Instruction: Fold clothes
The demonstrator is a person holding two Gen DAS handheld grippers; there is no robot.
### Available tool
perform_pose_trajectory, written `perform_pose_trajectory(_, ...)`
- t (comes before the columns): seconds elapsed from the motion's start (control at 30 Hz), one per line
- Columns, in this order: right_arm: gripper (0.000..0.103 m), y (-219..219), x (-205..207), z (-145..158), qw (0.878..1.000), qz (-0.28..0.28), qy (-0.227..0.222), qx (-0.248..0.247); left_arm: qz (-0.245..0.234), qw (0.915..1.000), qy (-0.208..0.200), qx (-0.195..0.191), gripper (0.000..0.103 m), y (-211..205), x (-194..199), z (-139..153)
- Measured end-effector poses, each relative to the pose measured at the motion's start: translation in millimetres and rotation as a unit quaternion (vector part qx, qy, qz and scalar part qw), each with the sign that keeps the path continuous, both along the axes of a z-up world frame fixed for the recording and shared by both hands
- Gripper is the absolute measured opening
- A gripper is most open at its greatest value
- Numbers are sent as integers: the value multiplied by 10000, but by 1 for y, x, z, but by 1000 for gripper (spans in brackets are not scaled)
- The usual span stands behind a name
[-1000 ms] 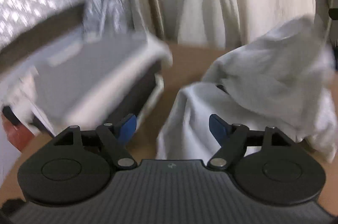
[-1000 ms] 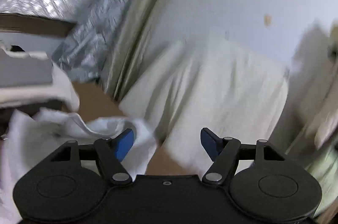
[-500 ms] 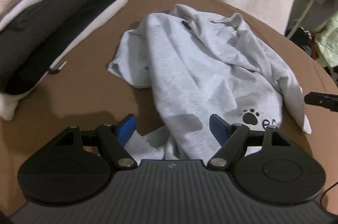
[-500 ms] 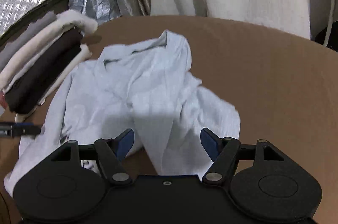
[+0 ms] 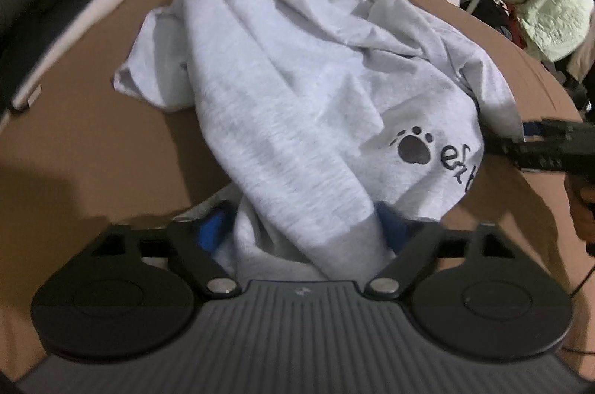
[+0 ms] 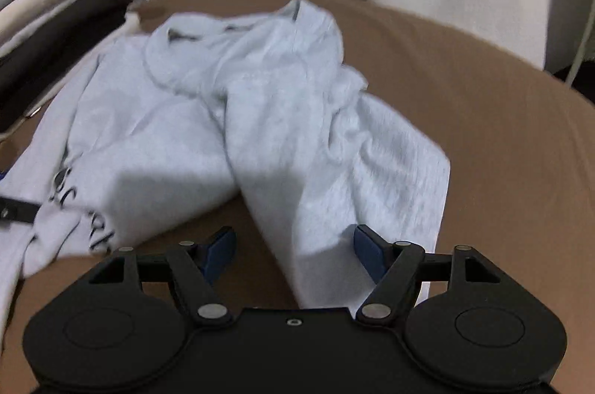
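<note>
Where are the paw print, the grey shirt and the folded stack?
paw print [image 5: 413, 148], left wrist view, on the dark central pad.
grey shirt [image 6: 267, 104], right wrist view, on its crumpled middle.
folded stack [image 6: 55, 18], right wrist view, on a dark layer under the cream one.

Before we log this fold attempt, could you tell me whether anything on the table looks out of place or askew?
The grey T-shirt lies crumpled and twisted on the brown table, its paw-print logo bunched sideways instead of flat. The folded stack beside it looks tidy. Nothing seems spilled or damaged.
</note>
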State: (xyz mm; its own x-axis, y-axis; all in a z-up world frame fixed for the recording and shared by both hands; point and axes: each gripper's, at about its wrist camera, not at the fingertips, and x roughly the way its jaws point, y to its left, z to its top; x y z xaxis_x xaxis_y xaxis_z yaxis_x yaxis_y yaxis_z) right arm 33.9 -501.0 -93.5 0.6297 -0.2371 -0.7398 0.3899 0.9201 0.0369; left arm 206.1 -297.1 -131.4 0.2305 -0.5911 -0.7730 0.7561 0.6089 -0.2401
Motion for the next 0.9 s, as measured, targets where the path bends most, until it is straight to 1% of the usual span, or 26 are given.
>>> perform_pose_trajectory(0.03, 7, -1, 1, 4, 10000, -17, 2, -90, 43, 10000, -27, 4, 40, 1, 0, 2)
perform_pose_trajectory(0.07, 3, -3, 2, 9, 9999, -28, 32, -162, 113, 9999, -11, -22, 34, 4, 2, 4)
perform_pose_trajectory(0.13, 3, -12, 1, 26, 9985, -222, -78, -497, 274, 9994, -15, -200, 14, 13, 9, 13)
perform_pose_trajectory(0.2, 3, -30, -1, 47, 9953, -474, -262, -800, 591, 9973, -196, -386, 13, 28, 19, 25)
perform_pose_trajectory(0.23, 2, -45, -2, 61, 9930, -667, -381, -901, 769, 9955, -244, -505, 13, 37, 25, 31)
perform_pose_trajectory(0.3, 2, -78, 1, 86, 9876, -1114, -592, -937, 1092, 9910, -213, -745, 13, 56, 36, 41)
perform_pose_trajectory(0.33, 2, -94, 3, 98, 9841, -1337, -693, -941, 1199, 9895, -136, -798, 13, 64, 41, 43)
perform_pose_trajectory(0.4, 2, -127, 7, 115, 9769, -1749, -792, -937, 1413, 9878, -128, -648, 13, 71, 46, 39)
perform_pose_trajectory(0.43, 4, -143, 9, 118, 9734, -1973, -830, -815, 1559, 9868, -222, -373, 15, 69, 47, 36)
perform_pose_trajectory(0.47, 5, -158, 12, 120, 9698, -2188, -859, -653, 1708, 9845, -387, -3, 16, 64, 47, 30)
perform_pose_trajectory(0.5, 8, -171, 14, 117, 9659, -2425, -813, -412, 1793, 9821, -523, 245, 21, 61, 47, 25)
perform_pose_trajectory(0.53, 18, -182, 16, 112, 9608, -2670, -731, -135, 1849, 9797, -636, 430, 26, 58, 47, 20)
perform_pose_trajectory(0.57, 18, -188, 16, 106, 9590, -2743, -703, 136, 1877, 9789, -619, 517, 27, 57, 48, 16)
perform_pose_trajectory(0.6, 18, -186, 12, 99, 9584, -2743, -732, 300, 1890, 9789, -538, 556, 28, 57, 49, 14)
perform_pose_trajectory(0.63, 34, -182, 7, 92, 9576, -2743, -775, 418, 1890, 9792, -482, 556, 28, 58, 50, 14)
perform_pose_trajectory(0.67, 43, -176, 1, 86, 9579, -2721, -797, 447, 1883, 9797, -439, 537, 30, 60, 51, 16)
perform_pose_trajectory(0.7, 53, -165, -7, 79, 9588, -2656, -839, 557, 1875, 9799, -405, 540, 36, 62, 52, 19)
perform_pose_trajectory(0.73, 55, -153, -16, 72, 9594, -2577, -895, 721, 1857, 9805, -364, 527, 44, 65, 53, 22)
perform_pose_trajectory(0.77, 55, -141, -24, 65, 9596, -2496, -951, 884, 1833, 9813, -315, 500, 47, 69, 55, 25)
perform_pose_trajectory(0.8, 55, -129, -32, 57, 9595, -2414, -1006, 1047, 1813, 9822, -218, 446, 54, 72, 56, 28)
perform_pose_trajectory(0.83, 55, -118, -40, 50, 9590, -2332, -1061, 1210, 1812, 9828, -2, 351, 63, 77, 59, 30)
perform_pose_trajectory(0.87, 55, -104, -47, 44, 9591, -2181, -1080, 1448, 1830, 9823, 350, 192, 69, 82, 62, 30)
perform_pose_trajectory(0.9, 55, -90, -54, 37, 9586, -1997, -1081, 1717, 1851, 9799, 744, 9, 79, 87, 67, 28)
